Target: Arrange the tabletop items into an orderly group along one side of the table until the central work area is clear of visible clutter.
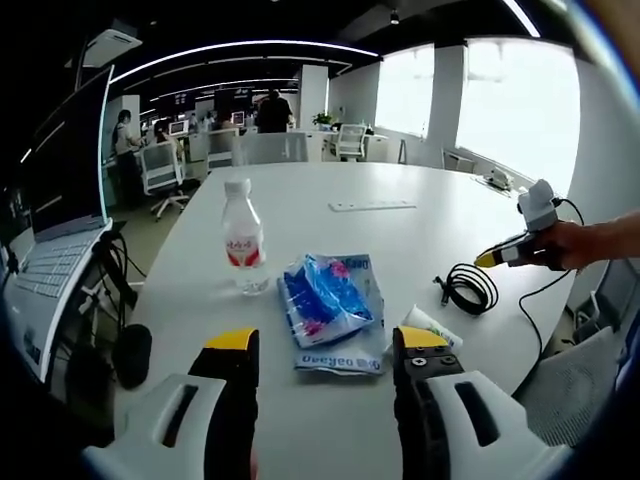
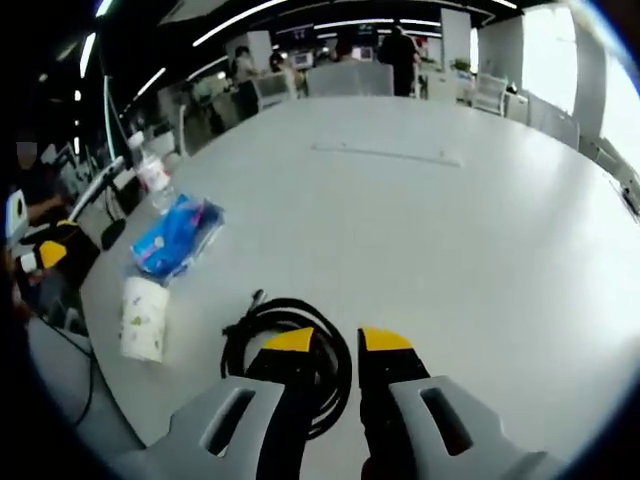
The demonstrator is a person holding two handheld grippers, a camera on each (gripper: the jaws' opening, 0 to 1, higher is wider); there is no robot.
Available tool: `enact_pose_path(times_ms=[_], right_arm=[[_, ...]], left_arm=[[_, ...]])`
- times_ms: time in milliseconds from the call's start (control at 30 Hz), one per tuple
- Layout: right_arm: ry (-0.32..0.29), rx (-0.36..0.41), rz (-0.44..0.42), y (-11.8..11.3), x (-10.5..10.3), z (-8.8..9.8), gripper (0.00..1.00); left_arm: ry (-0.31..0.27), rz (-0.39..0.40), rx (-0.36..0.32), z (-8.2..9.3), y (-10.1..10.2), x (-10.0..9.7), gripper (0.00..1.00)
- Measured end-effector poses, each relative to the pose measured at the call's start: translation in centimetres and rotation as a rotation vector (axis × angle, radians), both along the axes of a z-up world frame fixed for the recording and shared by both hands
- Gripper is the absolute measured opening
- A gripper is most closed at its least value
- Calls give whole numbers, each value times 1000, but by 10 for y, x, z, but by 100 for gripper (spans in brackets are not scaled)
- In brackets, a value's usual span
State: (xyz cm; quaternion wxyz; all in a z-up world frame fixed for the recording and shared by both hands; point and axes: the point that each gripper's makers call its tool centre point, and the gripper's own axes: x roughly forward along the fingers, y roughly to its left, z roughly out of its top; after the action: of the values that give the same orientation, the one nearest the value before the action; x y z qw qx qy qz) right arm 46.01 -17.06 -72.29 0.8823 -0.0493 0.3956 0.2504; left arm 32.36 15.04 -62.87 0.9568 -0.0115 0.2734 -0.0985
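On the white round table, a blue plastic packet lies just ahead of my left gripper, whose jaws stand wide open with nothing between them. A clear water bottle stands upright left of the packet. A white tube lies by the right jaw. Further right lies a coiled black cable, and a hand holds my right gripper just beyond it. In the right gripper view, my right gripper hovers over the cable, its jaws a narrow gap apart. The packet, tube and bottle lie to the left.
A white power strip lies flat further across the table. An open laptop stands off the table's left edge. Office chairs, desks and people fill the background. The table's near edge runs close under both grippers.
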Motion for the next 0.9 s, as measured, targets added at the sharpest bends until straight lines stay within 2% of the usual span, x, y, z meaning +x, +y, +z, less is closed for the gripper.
enact_pose_path(times_ms=[100,500,900], right_arm=[[-5,2,19,6,7,1,15],[-14,-6,111,43,12,7,16],[-22,-14,246,99,10,12,16]], left_arm=[[1,0,-1,0,1,0,54],[1,0,-8,-1,2,1,54],[20,5,-18,-11,2,-2,54]])
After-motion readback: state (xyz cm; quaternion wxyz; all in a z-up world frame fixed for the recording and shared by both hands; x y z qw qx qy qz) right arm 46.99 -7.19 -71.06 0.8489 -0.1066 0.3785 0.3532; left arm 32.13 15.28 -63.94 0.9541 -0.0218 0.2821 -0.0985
